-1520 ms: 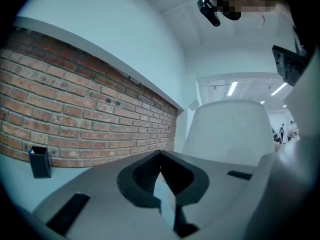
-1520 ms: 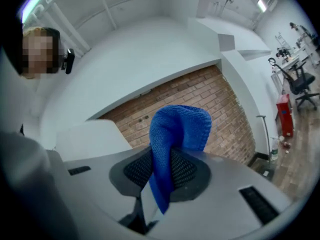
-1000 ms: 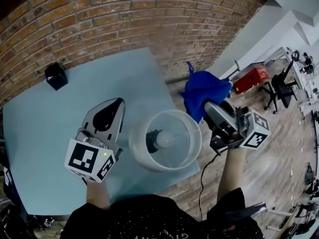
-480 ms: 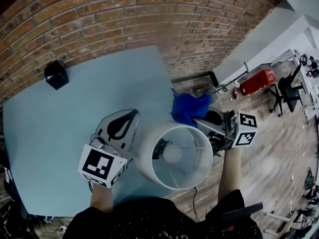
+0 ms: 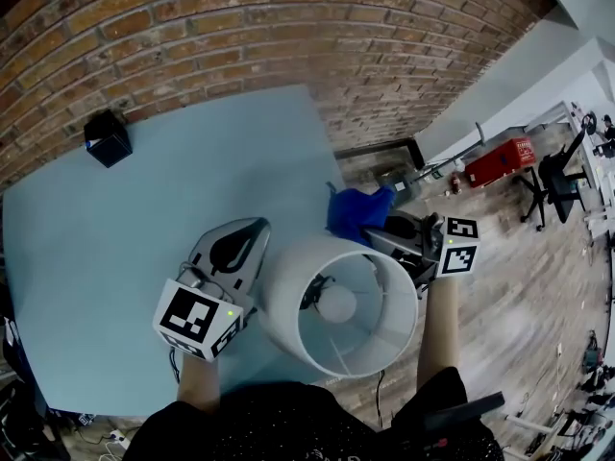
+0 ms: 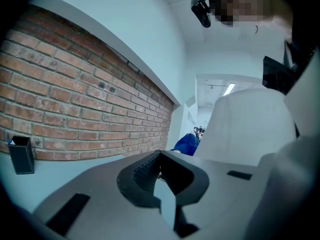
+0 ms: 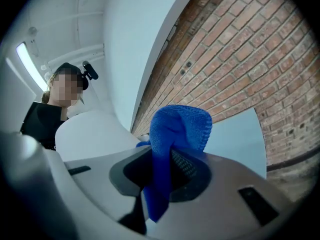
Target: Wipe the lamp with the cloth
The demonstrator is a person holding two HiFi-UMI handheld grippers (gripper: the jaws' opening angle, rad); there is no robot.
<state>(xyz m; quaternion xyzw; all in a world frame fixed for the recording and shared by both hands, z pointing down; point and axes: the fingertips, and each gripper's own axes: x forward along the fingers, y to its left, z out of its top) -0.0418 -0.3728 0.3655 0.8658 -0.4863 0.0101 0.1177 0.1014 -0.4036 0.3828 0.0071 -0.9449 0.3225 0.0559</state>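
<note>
Right tool [image 7: 167, 171]: clenched on the blue cloth [image 7: 181, 126], with a fold standing up past the jaws.
Left tool [image 6: 161, 166]: closed on nothing, tips together.
Change, lamp [image 5: 336, 301]: larger in the head view than a second ago and nearer the person. Seemingly tipped, with the shade [image 5: 285, 305] now showing its left wall and its open top turned toward the lower right. At the near right edge of the worktop [image 5: 125, 219].
Change, cloth: down from well above the rim a second ago to the far right side of the shade, bunched against the wall there, by the look touching.
Change, left tool: moved in toward the lamp, now just beside the shade's left wall, probably touching it.
Meaning: approach most likely over and the wipe starting on the shade's far side. Only that patch likely reached so far. Left tool probably steadying the shade against the push. Risk of the light shade sliding or tipping off the worktop edge.
Right forearm [image 5: 440, 320]: up from the bottom of the head view, tool turned left and inward toward the shade.
Left forearm [image 5: 195, 380]: short and straight ahead, tool low over the worktop, tips pointing away and slightly right.
</note>
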